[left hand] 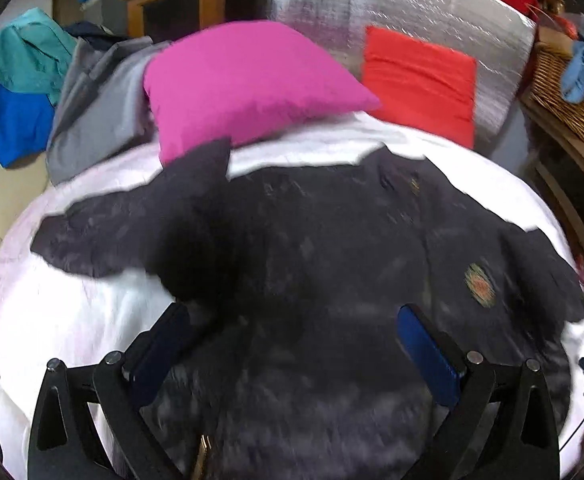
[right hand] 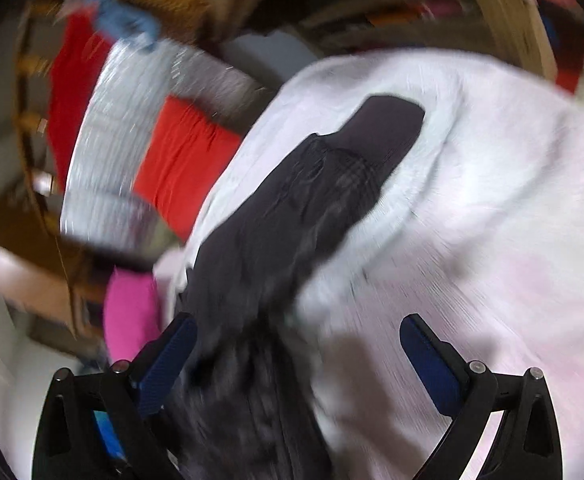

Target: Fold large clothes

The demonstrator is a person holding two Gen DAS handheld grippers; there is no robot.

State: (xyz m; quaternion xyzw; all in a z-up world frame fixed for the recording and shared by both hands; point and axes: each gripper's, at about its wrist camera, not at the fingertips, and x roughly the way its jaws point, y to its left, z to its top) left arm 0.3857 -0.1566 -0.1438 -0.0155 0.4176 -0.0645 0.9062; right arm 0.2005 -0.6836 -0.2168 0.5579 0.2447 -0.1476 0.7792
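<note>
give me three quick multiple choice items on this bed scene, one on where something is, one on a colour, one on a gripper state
1. Where is the dark garment?
A. spread on the white bed cover
B. in the wicker basket
C. hung on a door

2. What colour is the cushion touching the garment's far edge?
A. green
B. pink
C. yellow

3. How does the left gripper stand?
A. shut on a sleeve
B. out of view
C. open

Answers:
1 A, the garment lies flat across the cover.
2 B, the cushion is bright pink, with a red one beside it.
3 C, its blue pads stand wide apart over the fabric.
</note>
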